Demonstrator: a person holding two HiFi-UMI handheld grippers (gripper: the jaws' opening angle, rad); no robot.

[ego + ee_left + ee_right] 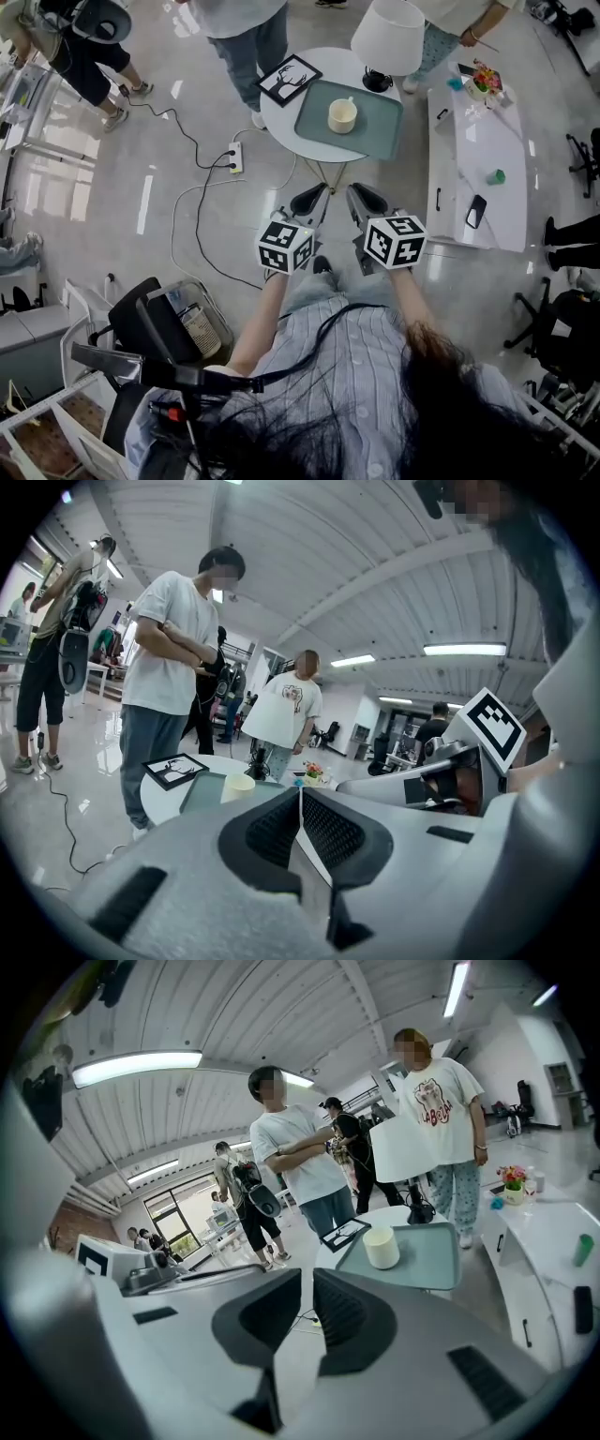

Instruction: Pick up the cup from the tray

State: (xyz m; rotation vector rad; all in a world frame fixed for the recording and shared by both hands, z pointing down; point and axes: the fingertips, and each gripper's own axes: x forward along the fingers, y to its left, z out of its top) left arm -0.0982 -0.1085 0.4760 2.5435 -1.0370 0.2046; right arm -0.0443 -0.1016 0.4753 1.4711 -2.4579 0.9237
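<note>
Approach stage: left gripper (310,202) and right gripper (365,200) hang clenched and empty, well short of the cup (342,115), apparently upright, on the tray (379,124). The next move calls for advancing and opening one gripper.

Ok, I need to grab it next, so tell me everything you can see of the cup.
The cup is a plain cream cylinder, matte like ceramic, standing upright with its open top up. It sits near the middle of the grey-green tray on the round white table. Nothing else touches it.
</note>
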